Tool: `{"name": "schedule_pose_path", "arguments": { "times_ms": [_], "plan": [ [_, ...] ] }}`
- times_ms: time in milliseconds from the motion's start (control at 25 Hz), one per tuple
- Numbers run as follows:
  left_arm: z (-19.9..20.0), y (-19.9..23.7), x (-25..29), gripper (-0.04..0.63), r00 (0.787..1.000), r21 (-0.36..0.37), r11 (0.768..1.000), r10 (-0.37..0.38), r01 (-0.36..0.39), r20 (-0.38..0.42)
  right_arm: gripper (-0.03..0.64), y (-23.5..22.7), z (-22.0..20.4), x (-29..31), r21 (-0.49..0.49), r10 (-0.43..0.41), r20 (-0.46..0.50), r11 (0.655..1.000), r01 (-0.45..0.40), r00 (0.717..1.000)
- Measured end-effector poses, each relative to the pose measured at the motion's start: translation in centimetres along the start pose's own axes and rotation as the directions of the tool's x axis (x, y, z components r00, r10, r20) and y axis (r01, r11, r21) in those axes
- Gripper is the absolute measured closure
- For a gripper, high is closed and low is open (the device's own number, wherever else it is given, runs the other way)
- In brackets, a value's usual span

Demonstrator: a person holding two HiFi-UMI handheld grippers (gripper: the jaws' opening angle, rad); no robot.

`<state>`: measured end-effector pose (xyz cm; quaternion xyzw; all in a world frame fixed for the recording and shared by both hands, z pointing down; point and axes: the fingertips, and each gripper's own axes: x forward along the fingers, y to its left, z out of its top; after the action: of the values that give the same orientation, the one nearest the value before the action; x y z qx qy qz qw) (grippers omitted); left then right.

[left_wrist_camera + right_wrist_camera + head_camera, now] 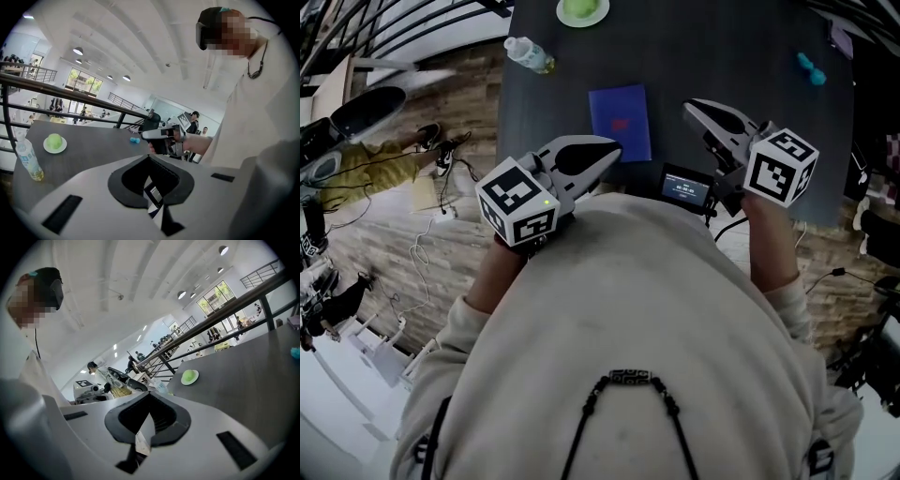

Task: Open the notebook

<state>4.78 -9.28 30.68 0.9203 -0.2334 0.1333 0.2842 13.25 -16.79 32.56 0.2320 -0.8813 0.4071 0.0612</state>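
Note:
A closed blue notebook (620, 122) with a small red mark lies flat on the dark table (722, 56), near its front edge. My left gripper (617, 148) hovers just left of the notebook's near corner, its jaws together with nothing in them; the left gripper view shows the tips (149, 157) meeting. To the right of the notebook my right gripper (687, 105) hangs above the table, also shut and empty, its tips (149, 393) meeting in the right gripper view. Neither gripper touches the notebook, which appears in neither gripper view.
A green object on a white plate (582, 11) sits at the table's far edge, a water bottle (528, 54) at its far left corner, a small teal object (811, 67) at the right. A small screen device (686, 185) sits at the near edge. A railing (70, 91) runs behind.

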Motion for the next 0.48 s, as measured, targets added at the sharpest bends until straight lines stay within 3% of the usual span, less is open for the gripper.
{"name": "schedule_pose_path", "arguments": {
  "times_ms": [280,480],
  "plan": [
    [-0.5,1.1,1.8,0.591,0.998,-0.009,1.000,-0.018,0.017,-0.056,0.600,-4.1,-2.6,-0.2,0.020,-0.098,-0.052,0.995,0.099,0.994],
    [-1.4,0.9,3.2,0.591,0.995,-0.016,0.999,-0.043,0.042,-0.090,0.600,-4.7,-3.6,-0.6,0.067,-0.101,-0.062,0.992,0.105,0.993]
  ]
}}
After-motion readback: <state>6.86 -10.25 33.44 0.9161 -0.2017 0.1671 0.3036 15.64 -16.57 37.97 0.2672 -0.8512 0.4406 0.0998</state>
